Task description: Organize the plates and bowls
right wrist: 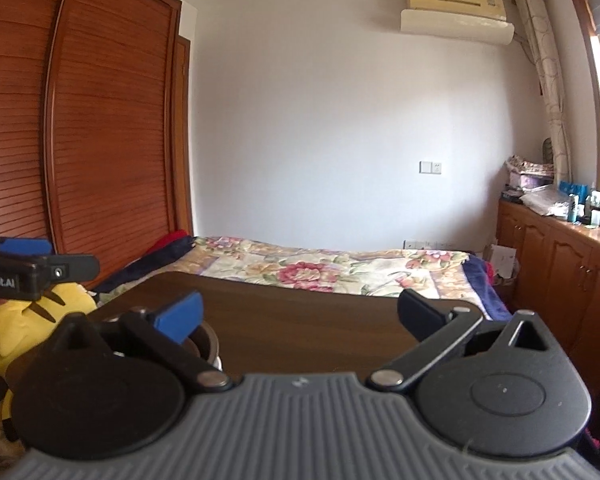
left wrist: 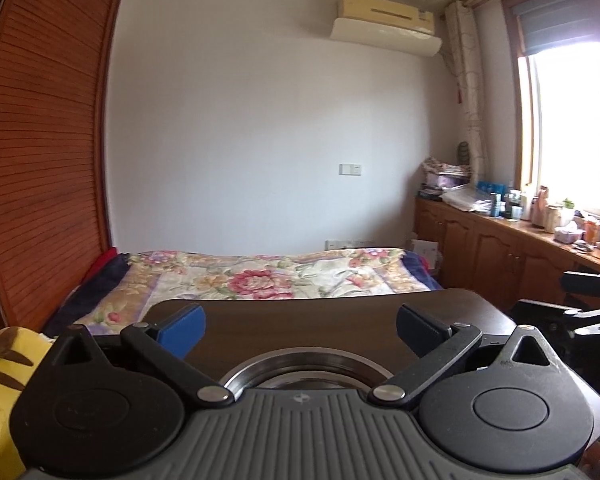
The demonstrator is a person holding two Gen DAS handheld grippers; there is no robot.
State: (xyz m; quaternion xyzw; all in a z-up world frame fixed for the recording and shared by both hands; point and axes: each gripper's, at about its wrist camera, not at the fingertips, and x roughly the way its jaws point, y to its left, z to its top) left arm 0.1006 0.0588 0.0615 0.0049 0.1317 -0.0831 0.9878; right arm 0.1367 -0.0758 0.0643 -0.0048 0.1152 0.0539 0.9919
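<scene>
A dark wooden table point(left wrist: 300, 320) fills the near ground in both views. In the left wrist view a metal bowl point(left wrist: 300, 364) sits on it just below my left gripper point(left wrist: 300, 328), mostly hidden by the gripper body; the fingers stand wide open above it, holding nothing. In the right wrist view my right gripper point(right wrist: 300, 316) is open over the bare table point(right wrist: 300, 312). A metal bowl's rim point(right wrist: 208, 344) peeks out behind its left blue fingertip point(right wrist: 180, 316). The other gripper point(right wrist: 28, 268) shows at the left edge, and the right one point(left wrist: 580, 308) at the right of the left wrist view.
A yellow plush toy point(right wrist: 32, 316) lies left of the table. Behind the table is a bed with a floral cover point(left wrist: 260, 276). A slatted wooden wardrobe point(right wrist: 100, 140) stands at left. Low cabinets with cluttered tops point(left wrist: 520, 232) run under the window at right.
</scene>
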